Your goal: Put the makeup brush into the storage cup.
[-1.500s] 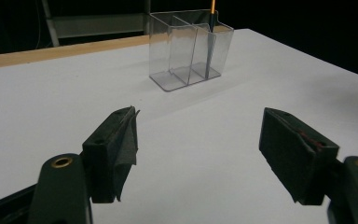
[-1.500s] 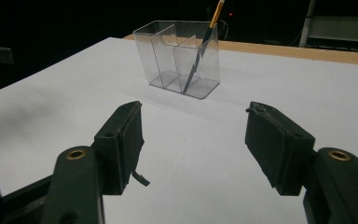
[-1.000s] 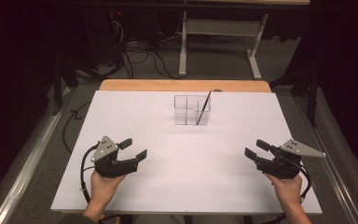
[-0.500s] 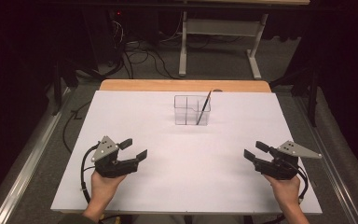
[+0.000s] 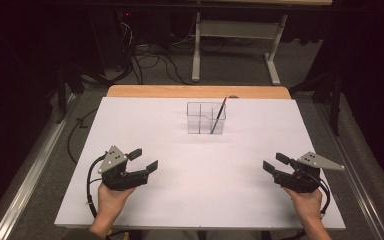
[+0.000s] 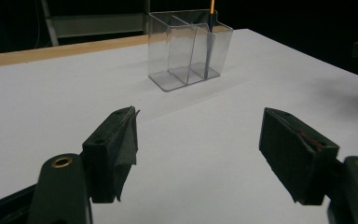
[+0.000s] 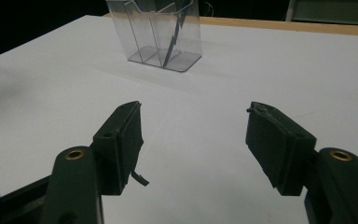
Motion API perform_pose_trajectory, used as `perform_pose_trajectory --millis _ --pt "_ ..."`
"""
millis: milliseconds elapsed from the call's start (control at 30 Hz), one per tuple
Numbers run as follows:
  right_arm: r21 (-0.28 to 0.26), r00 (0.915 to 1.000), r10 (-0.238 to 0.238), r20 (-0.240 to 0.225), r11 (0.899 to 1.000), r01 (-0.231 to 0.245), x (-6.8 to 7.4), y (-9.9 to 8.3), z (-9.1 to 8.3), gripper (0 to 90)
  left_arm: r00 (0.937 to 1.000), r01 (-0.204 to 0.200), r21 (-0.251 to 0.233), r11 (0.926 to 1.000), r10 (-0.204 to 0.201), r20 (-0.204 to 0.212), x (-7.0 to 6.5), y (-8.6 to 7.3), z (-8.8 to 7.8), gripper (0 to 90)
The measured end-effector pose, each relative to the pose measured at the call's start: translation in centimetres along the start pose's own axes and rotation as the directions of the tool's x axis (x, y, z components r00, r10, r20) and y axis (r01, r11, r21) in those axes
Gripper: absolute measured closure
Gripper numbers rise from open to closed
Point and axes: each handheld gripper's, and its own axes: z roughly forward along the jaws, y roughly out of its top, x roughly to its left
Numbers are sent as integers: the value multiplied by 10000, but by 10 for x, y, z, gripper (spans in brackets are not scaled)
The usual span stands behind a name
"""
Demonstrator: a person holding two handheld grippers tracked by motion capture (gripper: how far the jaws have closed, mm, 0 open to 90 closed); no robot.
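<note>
At the near edge of the counter (image 5: 195, 200), two hands come in from below, each with a gripper. The left hand (image 5: 111, 196) holds the left gripper (image 5: 144, 161) at the near left part of the white surface. Its jaws are spread, and nothing is between them; in the left gripper view the gap shows bare counter. The right hand (image 5: 306, 202) holds the right gripper (image 5: 276, 163) at the near right part. Its jaws are also spread and pinch nothing. Both grippers point toward the middle of the counter and a little toward each other. A black cable (image 5: 91, 182) loops from the left gripper to the near left, and a grey plate (image 5: 320, 160) sits on top of the right gripper.

The middle of the counter between the grippers is bare white.

Farther away, near the far edge and about in the centre between left and right, stands a clear box (image 5: 206, 118) with inner walls that divide it into compartments. It is well apart from both grippers. A thin dark pen (image 5: 218, 116) stands in its right side, tilted so that the top leans to the right and goes above the rim. In the left gripper view its top looks orange.

Beyond the white surface a strip of wood (image 5: 198, 91) runs along the far edge. Behind it, on the dark floor, are cables (image 5: 150, 62) and a grey metal frame (image 5: 235, 35).
</note>
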Motion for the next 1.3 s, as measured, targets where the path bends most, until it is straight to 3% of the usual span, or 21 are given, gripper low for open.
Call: perform_pose_trajectory --millis 467,700,1300 --pt "281 9993 19 386 9996 -30 -5 -7 3 374 10000 17 3 10000 -17 43 0 0 0 283" --pt "215 9995 -98 293 9997 92 -4 -9 4 348 10000 14 49 10000 -14 82 -1 0 1 282" --pt "-3 9977 106 670 9999 -106 -7 -10 4 320 9998 -21 183 9998 17 213 -1 -1 3 282"
